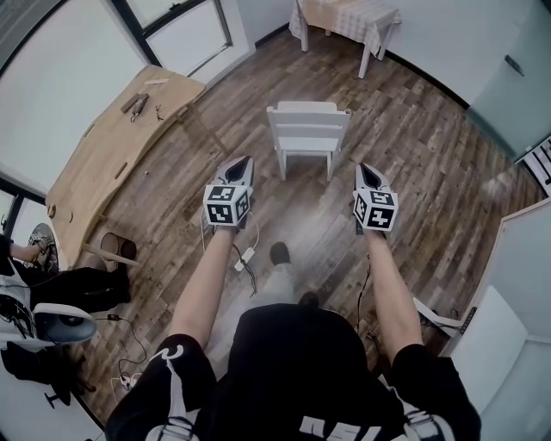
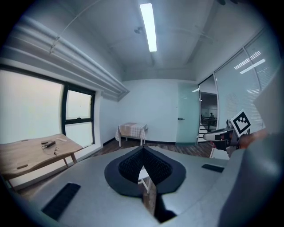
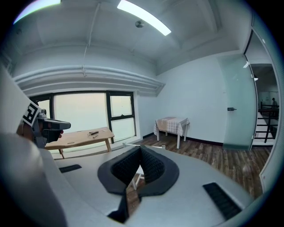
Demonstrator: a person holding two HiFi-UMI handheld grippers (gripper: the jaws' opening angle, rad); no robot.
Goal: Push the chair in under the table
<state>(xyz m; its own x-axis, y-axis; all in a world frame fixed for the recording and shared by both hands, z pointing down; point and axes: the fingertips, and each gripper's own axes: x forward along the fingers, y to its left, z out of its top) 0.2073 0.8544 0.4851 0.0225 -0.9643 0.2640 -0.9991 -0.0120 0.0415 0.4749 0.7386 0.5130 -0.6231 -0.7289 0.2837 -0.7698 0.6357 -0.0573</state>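
Note:
A white wooden chair (image 1: 307, 129) stands alone on the plank floor, its slatted back turned toward me. My left gripper (image 1: 244, 162) and right gripper (image 1: 365, 169) are held side by side short of the chair, apart from it, one off each rear corner. Both are shut with nothing between the pads. In the left gripper view the closed jaws (image 2: 143, 149) hide most of the chair; only a white leg (image 2: 144, 181) shows below them. The right gripper view likewise shows a bit of the chair (image 3: 135, 176) under its closed jaws (image 3: 140, 149). A small cloth-covered table (image 1: 344, 17) stands beyond the chair.
A long light-wood table (image 1: 112, 146) with small tools on it runs along the windows at left. A cable and white adapter (image 1: 246, 256) lie on the floor by my feet. A glass door (image 2: 187, 114) is at the far right. Bags sit at the lower left (image 1: 52, 323).

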